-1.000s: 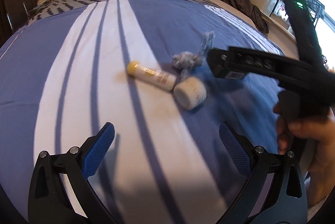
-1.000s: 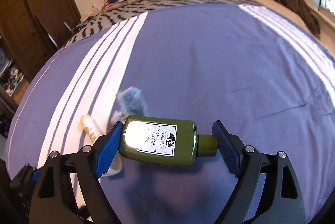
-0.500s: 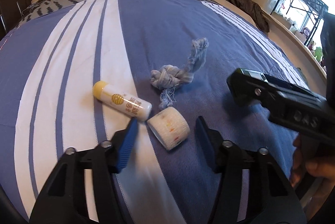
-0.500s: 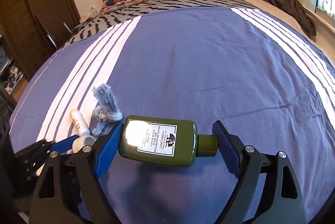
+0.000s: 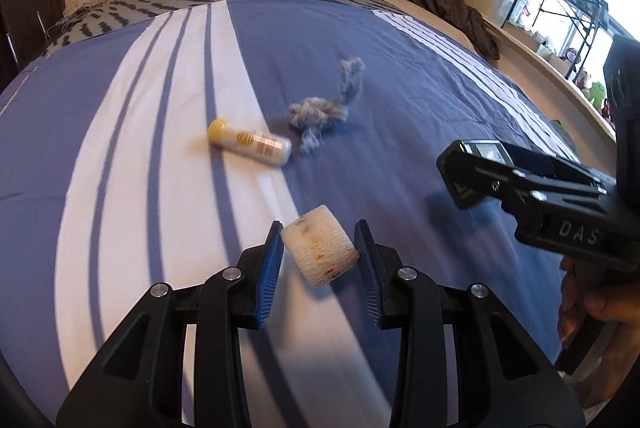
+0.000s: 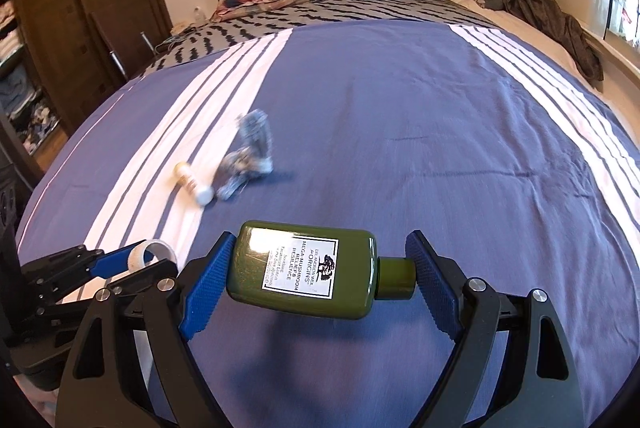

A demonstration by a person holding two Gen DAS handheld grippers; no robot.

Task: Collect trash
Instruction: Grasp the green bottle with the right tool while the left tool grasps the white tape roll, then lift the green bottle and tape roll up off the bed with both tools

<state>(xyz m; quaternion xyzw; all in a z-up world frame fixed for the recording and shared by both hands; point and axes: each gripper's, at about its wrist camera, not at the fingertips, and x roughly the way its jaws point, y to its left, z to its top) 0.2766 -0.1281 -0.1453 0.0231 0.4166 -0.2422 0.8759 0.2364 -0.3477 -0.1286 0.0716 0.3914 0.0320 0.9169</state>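
Your left gripper [image 5: 318, 254] is closing on the white bandage roll [image 5: 319, 251]: the roll sits between the blue pads, both pads look to be touching its curved sides, and its round axis runs across your line of sight, tilted toward 4 o'clock. It appears lifted just off the striped bedspread [image 5: 400, 76]. Your right gripper [image 6: 318, 278] is clamped on the green lotion bottle [image 6: 302, 274], gripped end to end, cap toward 3 o'clock.

What remains lies ahead of your left gripper: the yellow-capped tube [image 5: 250, 144] at about 11 o'clock, its long axis running from 10 to 4, cap at the far end, and the knotted grey rope scrap [image 5: 324, 108] just beside it at 12 o'clock. The left hand is the nearer one, but both are full, so I judge you must unload first.
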